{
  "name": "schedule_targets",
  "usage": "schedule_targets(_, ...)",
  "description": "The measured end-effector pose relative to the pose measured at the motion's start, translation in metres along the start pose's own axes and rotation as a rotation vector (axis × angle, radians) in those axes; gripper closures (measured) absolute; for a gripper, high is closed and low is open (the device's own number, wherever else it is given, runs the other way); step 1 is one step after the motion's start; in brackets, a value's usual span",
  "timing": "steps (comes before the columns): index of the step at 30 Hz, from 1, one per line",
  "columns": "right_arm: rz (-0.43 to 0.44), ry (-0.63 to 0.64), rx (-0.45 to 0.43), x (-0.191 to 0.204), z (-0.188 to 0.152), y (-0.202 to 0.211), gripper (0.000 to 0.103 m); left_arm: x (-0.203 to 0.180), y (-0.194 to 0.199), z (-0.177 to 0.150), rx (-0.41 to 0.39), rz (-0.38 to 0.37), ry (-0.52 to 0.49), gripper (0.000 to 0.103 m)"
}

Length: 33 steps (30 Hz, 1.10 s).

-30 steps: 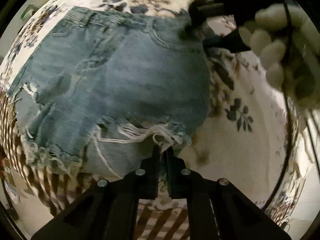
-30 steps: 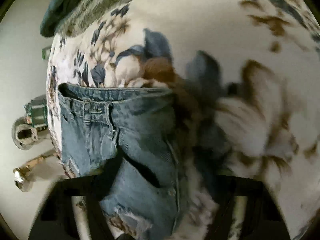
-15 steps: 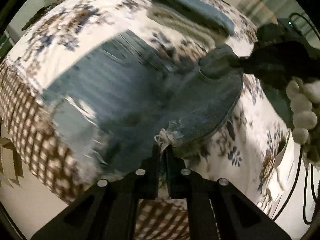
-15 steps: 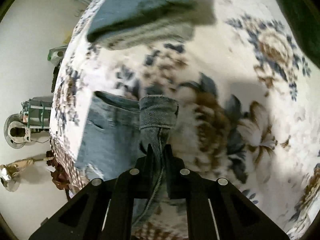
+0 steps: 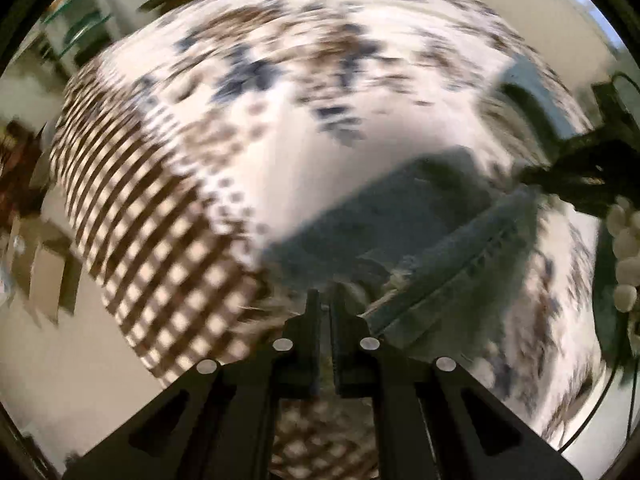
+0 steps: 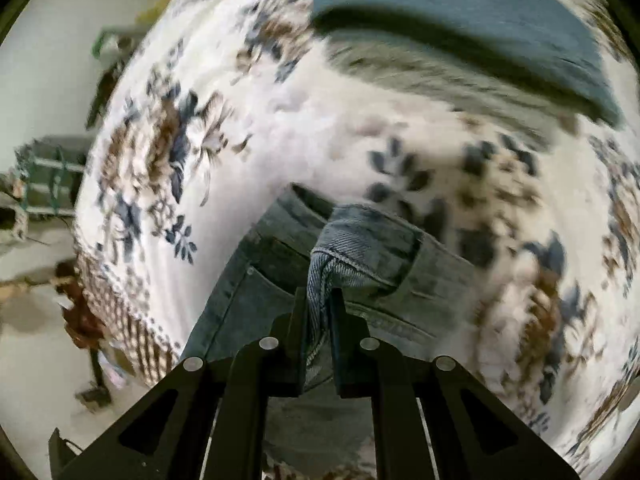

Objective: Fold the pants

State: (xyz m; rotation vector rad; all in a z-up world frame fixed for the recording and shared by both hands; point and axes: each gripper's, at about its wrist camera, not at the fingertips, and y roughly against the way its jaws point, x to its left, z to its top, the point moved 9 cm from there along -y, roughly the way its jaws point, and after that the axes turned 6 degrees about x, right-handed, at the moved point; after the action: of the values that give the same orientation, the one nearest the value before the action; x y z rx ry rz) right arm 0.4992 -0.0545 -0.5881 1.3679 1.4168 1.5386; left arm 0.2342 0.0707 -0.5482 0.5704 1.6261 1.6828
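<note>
The bed (image 6: 320, 132), under a flowered cover with a checked border, fills both views ahead of the claws. Far ahead of the right claw (image 6: 319, 300), toward the top right, lies a stack (image 6: 460, 20) of folded cloth, blue on grey.

The shorts (image 6: 360, 264) are cut-off denim, lying on the bed just ahead of and under both claws, one side lifted and doubled over the rest. The right claw is pressed together on a bunched fold at the waistband, the cloth rising between its fingers. The left claw (image 5: 325, 300) is pressed nearly together at the frayed hem; blur hides whether threads sit in the pinch, though the hem (image 5: 396, 280) lies right at its tips.

Denim like this looks medium-heavy, soft but with body: it should hold a crease and drag little on the cover. The waistband and side seam are thick and likely give the surest grip; the frayed hem is thin, and loose threads could slip or pull out.

No brand, label or writing can be read
</note>
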Motion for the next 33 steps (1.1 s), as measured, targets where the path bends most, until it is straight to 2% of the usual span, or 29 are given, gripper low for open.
schedule_targets(3,-0.053,0.015,0.054,0.022,0.017,-0.037,0.093,0.034,-0.014,0.005,0.007,0.026,0.066,0.1)
schedule_targets(6,-0.118,0.035,0.082,0.042,0.028,-0.063,0.093,0.047,-0.021,0.002,0.017,0.022,0.096,0.1)
schedule_targets(9,-0.189,0.085,0.116,0.058,0.033,-0.077,0.092,0.049,-0.029,-0.005,0.045,-0.027,0.115,0.099)
schedule_targets(10,-0.228,0.103,0.14,0.06,0.034,-0.082,0.088,0.049,-0.033,-0.007,0.061,-0.047,0.125,0.099)
schedule_targets(11,-0.247,0.113,0.161,0.062,0.033,-0.086,0.08,0.047,-0.037,-0.01,0.082,-0.083,0.136,0.098)
schedule_targets(12,-0.228,0.112,0.167,0.065,0.032,-0.086,0.073,0.042,-0.041,-0.013,0.095,-0.114,0.141,0.098)
schedule_targets(13,-0.185,0.102,0.169,0.069,0.03,-0.084,0.054,0.035,-0.044,-0.014,0.108,-0.15,0.144,0.098)
schedule_targets(14,-0.139,0.082,0.166,0.07,0.025,-0.08,0.041,0.026,-0.046,-0.016,0.118,-0.196,0.139,0.096)
schedule_targets(16,-0.088,0.05,0.156,0.068,0.016,-0.072,0.032,0.008,-0.051,-0.017,0.131,-0.251,0.116,0.084)
schedule_targets(17,-0.069,0.03,0.15,0.065,0.01,-0.067,0.026,-0.002,-0.054,-0.017,0.134,-0.274,0.095,0.06)
schedule_targets(19,-0.044,-0.001,0.147,0.053,-0.004,-0.06,0.024,-0.018,-0.063,-0.015,0.137,-0.276,0.054,0.027)
schedule_targets(20,-0.05,-0.016,0.149,0.044,-0.012,-0.057,0.024,-0.025,-0.069,-0.014,0.136,-0.269,0.034,0.027)
schedule_targets(22,-0.069,-0.032,0.141,0.03,-0.021,-0.053,0.024,-0.036,-0.084,-0.012,0.141,-0.232,-0.021,0.028)
schedule_targets(23,-0.082,-0.035,0.136,0.023,-0.025,-0.051,0.024,-0.039,-0.092,-0.012,0.136,-0.195,-0.048,0.037)
schedule_targets(24,-0.099,-0.041,0.129,0.013,-0.03,-0.047,0.024,-0.041,-0.096,-0.012,0.127,-0.169,-0.067,0.077)
schedule_targets(25,-0.108,-0.052,0.124,0.006,-0.033,-0.045,0.024,-0.042,-0.1,-0.012,0.133,-0.152,-0.085,0.1)
schedule_targets(30,-0.095,-0.14,0.108,-0.038,-0.043,-0.027,0.023,-0.027,-0.085,0.0,0.096,-0.204,-0.068,0.101)
schedule_targets(33,-0.102,-0.136,0.101,-0.051,-0.039,-0.024,0.023,-0.012,-0.074,0.01,0.098,-0.221,-0.041,0.101)
